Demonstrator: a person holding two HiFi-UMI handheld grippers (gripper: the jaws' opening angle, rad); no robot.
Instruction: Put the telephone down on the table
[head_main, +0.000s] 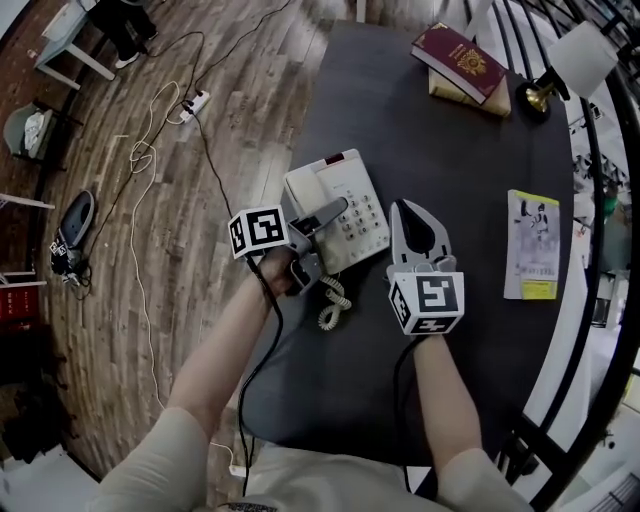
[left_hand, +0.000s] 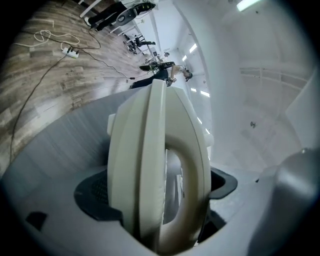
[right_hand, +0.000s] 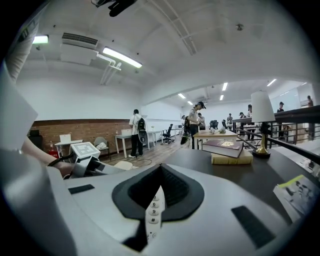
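- My left claw (head_main: 335, 212) is clamped across the cream handset (left_hand: 160, 165). The telephone base (head_main: 335, 180) sits by the table's (head_main: 430, 130) left edge.
- I'd lower the handset slowly and level, keep the coiled cord (head_main: 335, 300) slack, and let go only once it rests.
- My right claw (head_main: 404, 210) is closed on nothing, just beside the base.
- Only the left gripper view shows the grip. The right gripper view shows the keypad (right_hand: 152, 210) past its jaws.

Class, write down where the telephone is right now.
Head view, centre: the telephone is at the left side of the dark table, clamped in the left gripper, with the right gripper just to its right.
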